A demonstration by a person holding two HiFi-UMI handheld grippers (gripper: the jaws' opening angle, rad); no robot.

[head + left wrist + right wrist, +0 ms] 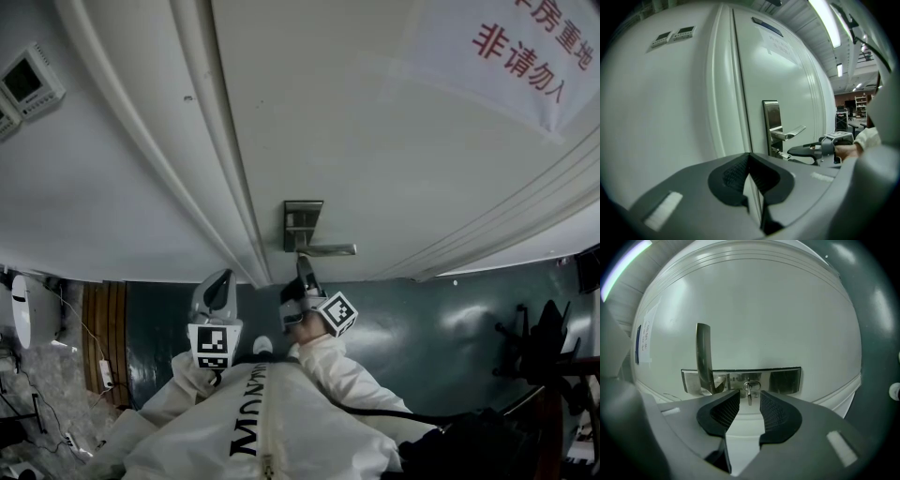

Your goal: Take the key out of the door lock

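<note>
A small metal key point(749, 391) sticks out of the steel lock plate point(740, 379) on the white door point(375, 141), just below the lever handle point(325, 249). My right gripper point(750, 394) is at the lock, open, with the key in the gap between its ribbed pads point(773, 411); neither pad presses on it. From the left gripper view the right gripper point(792, 151) is level, its tips at the plate point(772, 123). In the head view it point(303, 266) hides the key. My left gripper point(223, 278) hangs back at the door frame, shut and empty point(749, 157).
Moulded door frame point(216, 159) runs left of the lock. Two wall control panels point(28, 82) sit on the wall at far left. A paper sign with red characters point(525, 47) hangs high on the door. A dark chair base point(539, 347) stands on the green floor at right.
</note>
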